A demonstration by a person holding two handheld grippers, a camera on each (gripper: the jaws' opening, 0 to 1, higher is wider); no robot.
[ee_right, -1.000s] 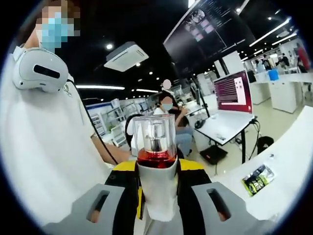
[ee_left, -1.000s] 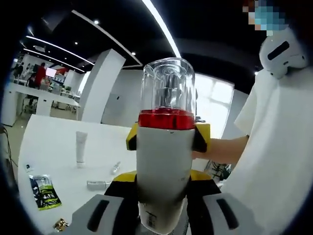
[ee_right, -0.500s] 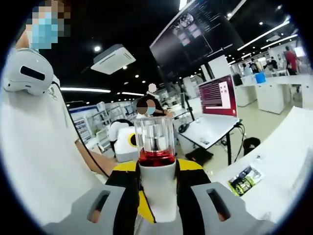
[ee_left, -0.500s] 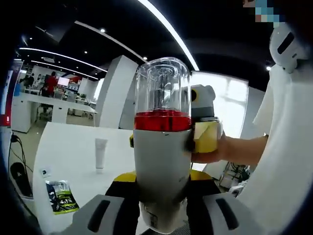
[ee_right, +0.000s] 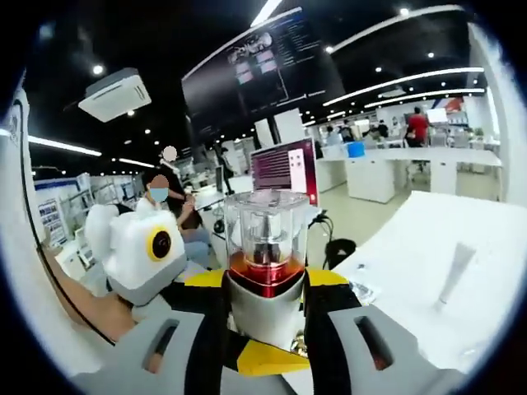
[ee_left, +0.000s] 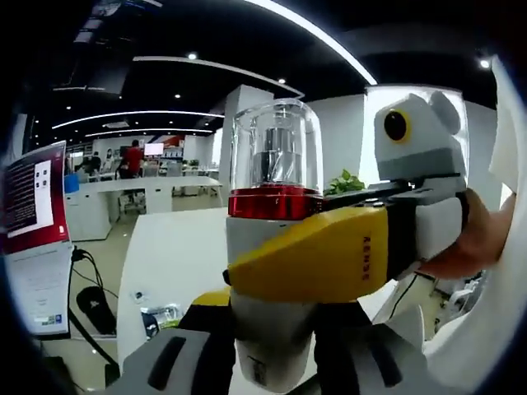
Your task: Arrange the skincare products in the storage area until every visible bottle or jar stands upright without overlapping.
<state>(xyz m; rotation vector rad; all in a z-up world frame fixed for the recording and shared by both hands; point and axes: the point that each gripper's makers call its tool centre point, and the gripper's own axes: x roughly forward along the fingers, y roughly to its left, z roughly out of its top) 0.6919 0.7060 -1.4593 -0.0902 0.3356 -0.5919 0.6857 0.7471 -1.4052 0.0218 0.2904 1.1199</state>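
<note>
1. We have the bottle (ee_left: pixel 274 247) pinched between both pairs of jaws at once: the left gripper (ee_left: pixel 272 362) clamps its white body low down, and the right gripper (ee_right: pixel 268 346) clamps the same body from the other side.
2. It is upright and raised well above the table (ee_left: pixel 173 255), its clear cap (ee_right: pixel 266 226) on top.
3. Before lowering, we should pick one holder; two grips fighting could twist or drop it.
4. We should carry it level toward bare table, well apart from the white tube (ee_right: pixel 455 271) and the sachet (ee_left: pixel 160 317) near the table's edge.
5. We should set the base flat, then release.
</note>
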